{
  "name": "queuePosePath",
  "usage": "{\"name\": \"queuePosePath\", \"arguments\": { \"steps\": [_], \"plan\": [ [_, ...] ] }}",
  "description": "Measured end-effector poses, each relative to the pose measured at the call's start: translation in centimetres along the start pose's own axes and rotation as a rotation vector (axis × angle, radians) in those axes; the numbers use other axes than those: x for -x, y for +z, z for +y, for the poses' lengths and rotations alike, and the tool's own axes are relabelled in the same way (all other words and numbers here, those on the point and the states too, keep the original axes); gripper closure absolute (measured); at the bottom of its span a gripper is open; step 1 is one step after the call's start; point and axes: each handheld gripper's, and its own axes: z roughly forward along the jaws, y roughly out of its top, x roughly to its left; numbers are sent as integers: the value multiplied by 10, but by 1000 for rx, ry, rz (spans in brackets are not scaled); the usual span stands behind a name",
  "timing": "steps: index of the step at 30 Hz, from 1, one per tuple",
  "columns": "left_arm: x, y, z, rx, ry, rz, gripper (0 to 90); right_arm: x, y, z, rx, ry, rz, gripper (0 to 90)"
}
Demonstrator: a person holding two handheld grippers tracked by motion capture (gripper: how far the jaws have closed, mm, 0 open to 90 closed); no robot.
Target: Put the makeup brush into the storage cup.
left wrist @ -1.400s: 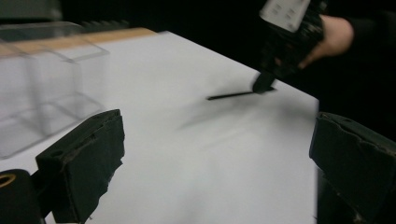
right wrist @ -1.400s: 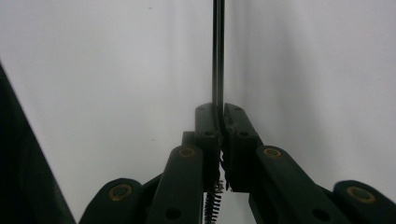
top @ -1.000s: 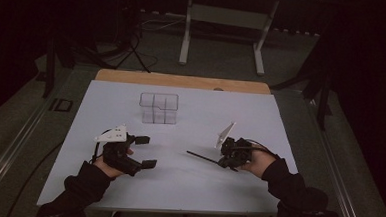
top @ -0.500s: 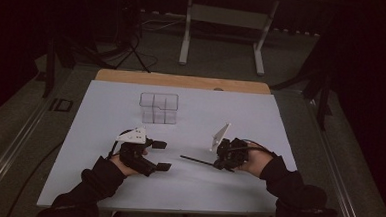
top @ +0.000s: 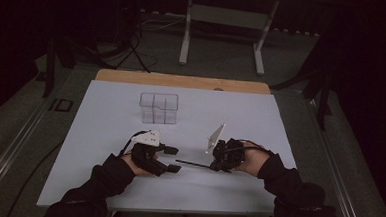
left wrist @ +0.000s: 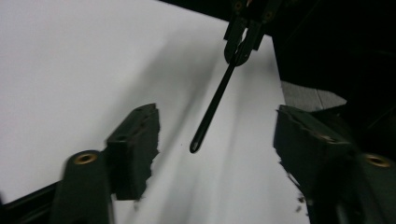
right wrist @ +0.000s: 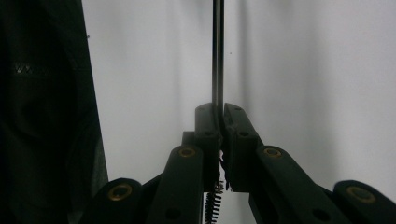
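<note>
The right gripper (top: 222,162) holds a thin black rod (top: 194,163) pinched at one end, jaws clamped tight on it, as the right gripper view shows with the rod (right wrist: 217,51) running straight out from between the closed pads. Held this way, the rod sticks out level over the white sheet (top: 105,114), its free end pointing toward the left gripper (top: 171,159), which reads as an offer for a hand-over. The rod lies in front of the clear box (top: 159,108), on the person's side of it and a little to its right, well apart from it.

The left gripper faces the free end with its jaws partly open, one to each side of the rod's line. In the left gripper view the rod's tip (left wrist: 195,147) sits between the two pads (left wrist: 135,140) without touching either, so nothing is gripped there yet. The jaws have just been closing, narrowing toward the tip.

Against the earlier frames, the left gripper now sits nearer the box's front and much closer to the rod, having come across the sheet from the left. The right gripper and rod lie about where they were, and the box has not shifted.
</note>
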Motion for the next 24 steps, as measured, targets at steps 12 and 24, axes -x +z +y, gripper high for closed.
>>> {"name": "queuePosePath", "arguments": {
  "steps": [12, 24],
  "plan": [
    [0, 17, 22, -146, 148, -26, 431, -1, -4, 11, -22, -34, 8, 854],
    [8, 30, 50, -342, 295, -55, 570, -1, -1, 11, -25, -29, 27, 854]
  ]
}}
